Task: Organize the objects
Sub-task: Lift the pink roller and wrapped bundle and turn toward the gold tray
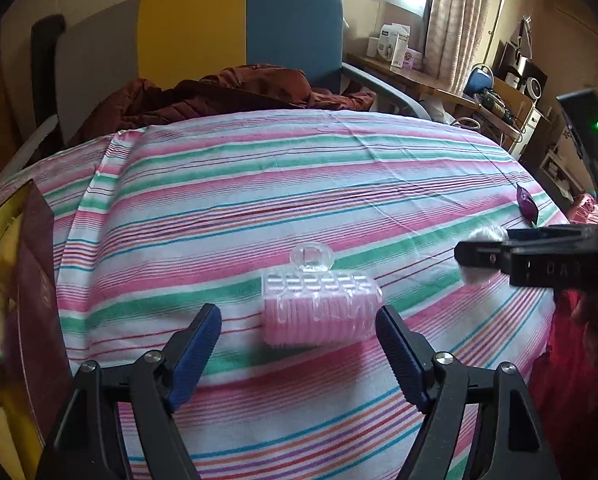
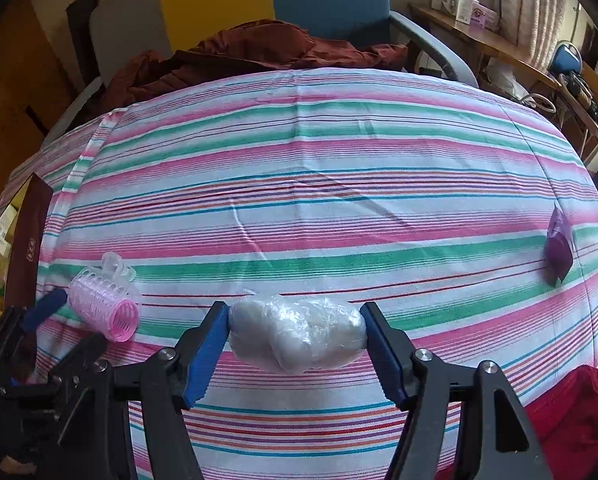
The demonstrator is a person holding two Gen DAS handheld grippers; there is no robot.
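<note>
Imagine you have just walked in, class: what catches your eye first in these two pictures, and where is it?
The pink, green and white striped bedsheet fills both views. In the near middle, the right gripper is shut on a white bundle wrapped in clear plastic. To its left a pink hair roller with a clear clip lies on the sheet between the open fingers of the left gripper, untouched.

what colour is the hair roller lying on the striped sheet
Pink, under a clear plastic clip; the hair roller shows best in the left wrist view.
</note>
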